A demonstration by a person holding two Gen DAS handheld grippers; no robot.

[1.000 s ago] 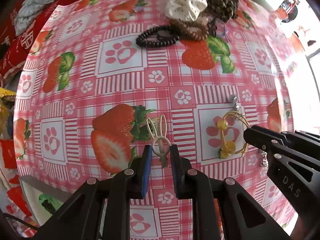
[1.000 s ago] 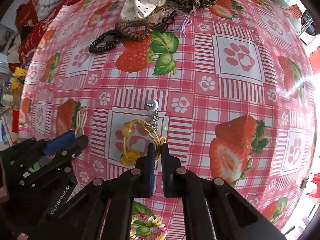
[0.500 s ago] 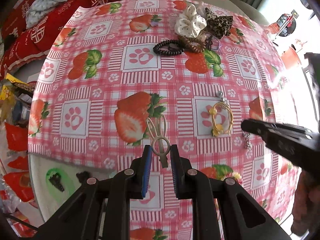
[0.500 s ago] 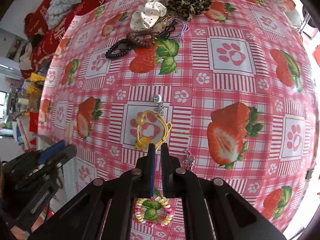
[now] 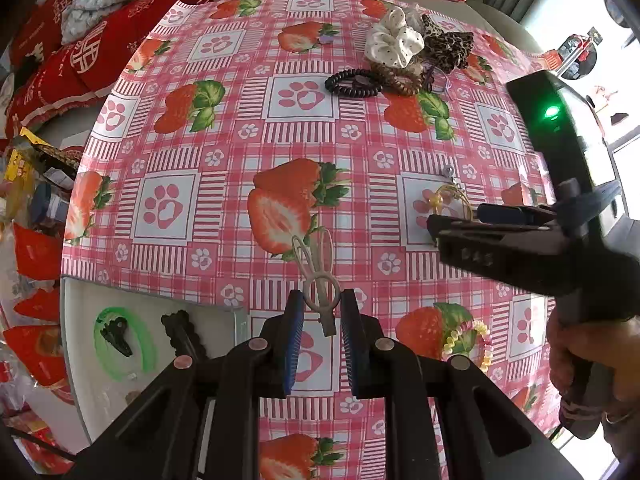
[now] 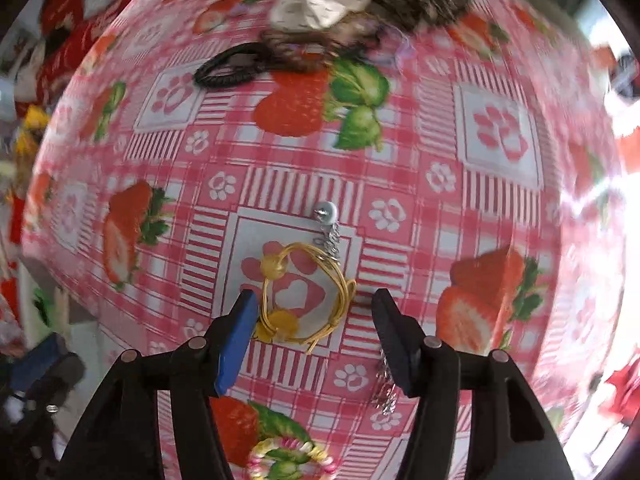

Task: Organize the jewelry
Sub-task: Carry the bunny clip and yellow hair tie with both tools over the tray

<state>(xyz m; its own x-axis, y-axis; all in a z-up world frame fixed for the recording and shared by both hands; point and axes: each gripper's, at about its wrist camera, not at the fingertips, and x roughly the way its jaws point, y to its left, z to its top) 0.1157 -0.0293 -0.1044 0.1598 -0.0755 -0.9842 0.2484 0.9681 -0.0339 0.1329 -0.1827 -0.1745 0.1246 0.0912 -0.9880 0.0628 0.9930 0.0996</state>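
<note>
My left gripper [image 5: 320, 320] is shut on a beige rabbit-ear hair clip [image 5: 318, 276] and holds it above the table's near edge. My right gripper [image 6: 314, 320] is open, its fingers either side of a yellow wire bracelet [image 6: 308, 288] with yellow beads lying on the pink strawberry tablecloth [image 6: 400, 160]. The bracelet also shows in the left wrist view [image 5: 448, 200], partly hidden by the right gripper [image 5: 456, 228]. A silver earring [image 6: 330, 224] lies just beyond the bracelet.
A white tray [image 5: 80, 344] at the near left holds a green ring [image 5: 124, 344] and black clips [image 5: 182, 332]. Scrunchies [image 5: 396, 46] and black coil hair ties [image 5: 352, 84] lie at the far side. A pastel bead bracelet [image 5: 468, 338] and a silver chain [image 6: 384, 388] lie near.
My right gripper has opened and moved forward and down over the yellow bracelet. My left gripper has drawn further back toward the tray with the clip.
</note>
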